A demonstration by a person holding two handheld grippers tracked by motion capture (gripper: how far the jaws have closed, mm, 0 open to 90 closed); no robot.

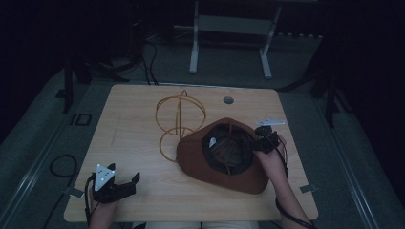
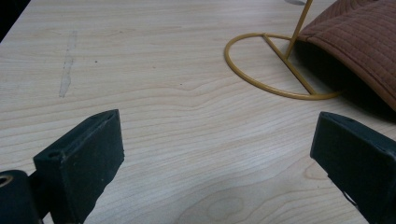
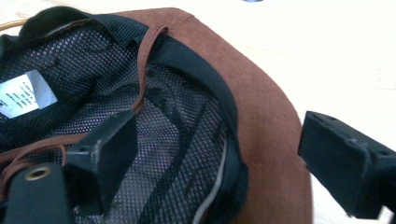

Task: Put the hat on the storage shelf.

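Brown wide-brimmed hat lying crown-down on wooden table, black mesh lining upward, gold wire hat stand touching the hat's far-left brim, right gripper at the hat's right inner rim, left gripper well left of the hat, jaws apart.

I log the high view looking down on the whole table; both gripper views sit low and close, all sharing the hat at 3 o'clock.

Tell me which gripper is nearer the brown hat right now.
Right. The right gripper is at the hat, open jaws straddling its brim edge. The left gripper sits open near the table's front-left corner, apart from the hat.
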